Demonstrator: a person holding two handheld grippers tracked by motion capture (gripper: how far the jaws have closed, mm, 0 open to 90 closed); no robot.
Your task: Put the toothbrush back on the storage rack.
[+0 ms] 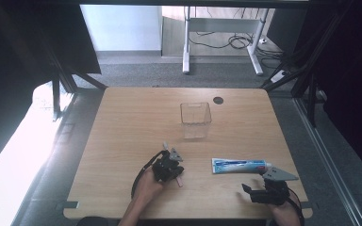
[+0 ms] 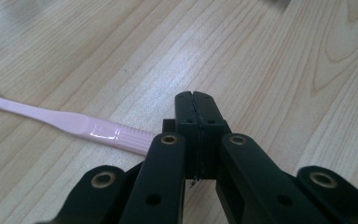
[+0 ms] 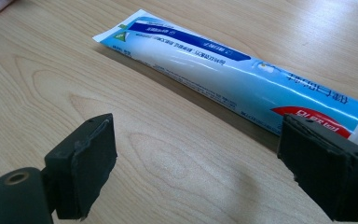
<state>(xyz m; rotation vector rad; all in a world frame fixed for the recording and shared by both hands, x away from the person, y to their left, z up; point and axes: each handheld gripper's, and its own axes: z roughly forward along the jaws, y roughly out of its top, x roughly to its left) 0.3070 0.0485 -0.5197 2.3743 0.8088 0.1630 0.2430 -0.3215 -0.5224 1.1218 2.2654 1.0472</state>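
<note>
A pink toothbrush (image 1: 180, 181) (image 2: 70, 122) lies flat on the wooden table (image 1: 122, 141), its bristle head pointing away from the person. My left gripper (image 1: 176, 169) (image 2: 196, 100) hovers low over its handle with the pads pressed together and nothing between them; the handle runs under the left jaw arm. A blue and white toothpaste tube (image 1: 239, 165) (image 3: 223, 70) lies crosswise at the front right. My right gripper (image 1: 258, 184) (image 3: 209, 163) sits just short of the tube near its cap end, jaws wide apart and empty.
A clear plastic box (image 1: 195, 115) stands upright in the far middle of the table, with a dark round hole (image 1: 218, 100) behind it to the right. Black frame struts flank the table's far corners. Bare wood lies between the box and the grippers.
</note>
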